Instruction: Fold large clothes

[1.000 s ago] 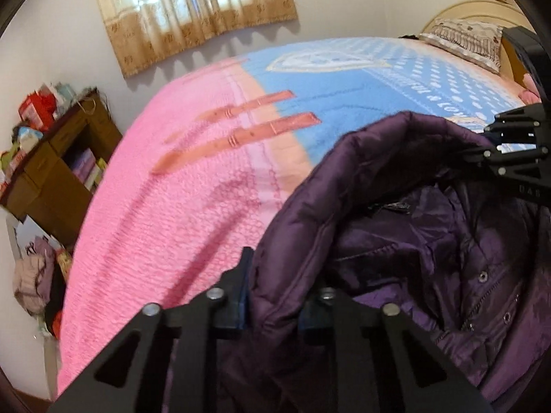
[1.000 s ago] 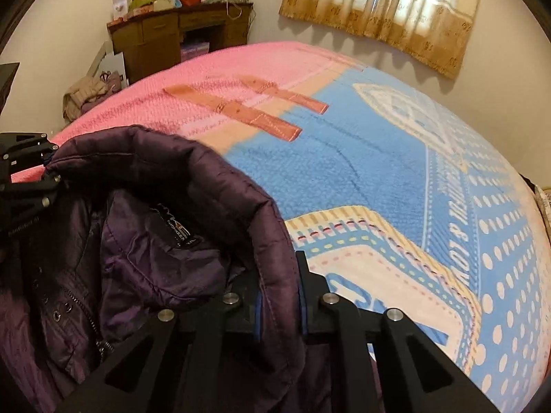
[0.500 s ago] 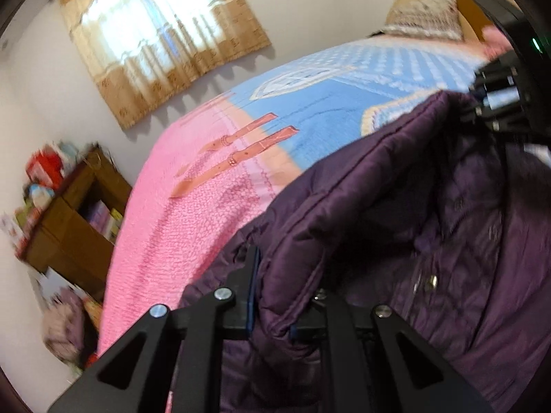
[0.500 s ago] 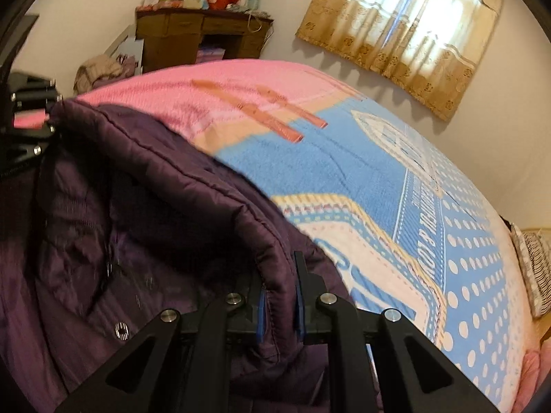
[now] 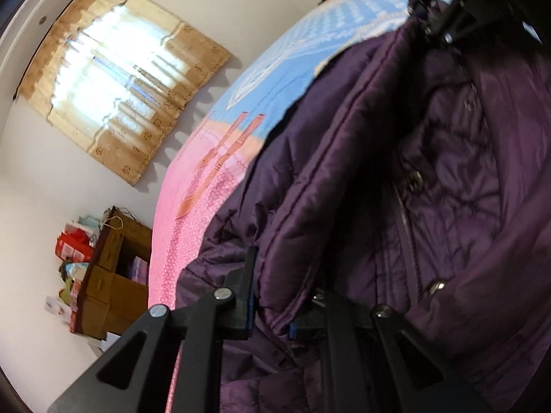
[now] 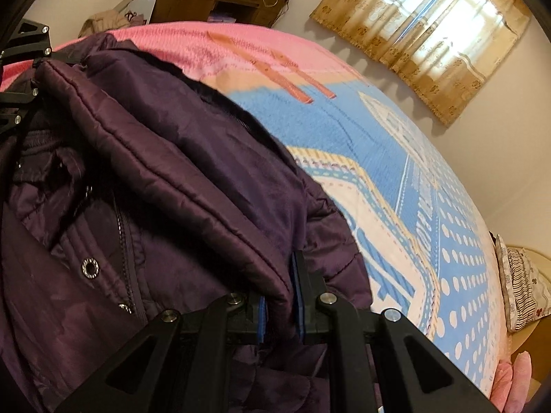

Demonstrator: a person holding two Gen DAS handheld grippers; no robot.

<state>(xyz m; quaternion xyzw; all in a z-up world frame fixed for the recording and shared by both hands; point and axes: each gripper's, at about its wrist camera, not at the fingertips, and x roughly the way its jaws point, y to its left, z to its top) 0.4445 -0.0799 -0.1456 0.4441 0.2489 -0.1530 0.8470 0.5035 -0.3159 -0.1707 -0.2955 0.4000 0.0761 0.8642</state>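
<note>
Jacket (image 5: 396,179): purple, quilted, held over the bed (image 6: 396,158). My left tool (image 5: 272,296) and right tool (image 6: 280,296) each pinch its padded edge. Since a second ago: lifted higher, collar edge stretched taut between tools.

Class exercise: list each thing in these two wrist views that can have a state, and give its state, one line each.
Purple jacket: unzipped, lifted by its top edge, pulled between both tongs.
Left tongs: shut on the jacket's padded edge.
Right tongs: shut on the jacket's padded edge.
Jacket snaps: unfastened.
Curtain: drawn across the window, backlit.
Bedspread: spread flat on the bed.
</note>
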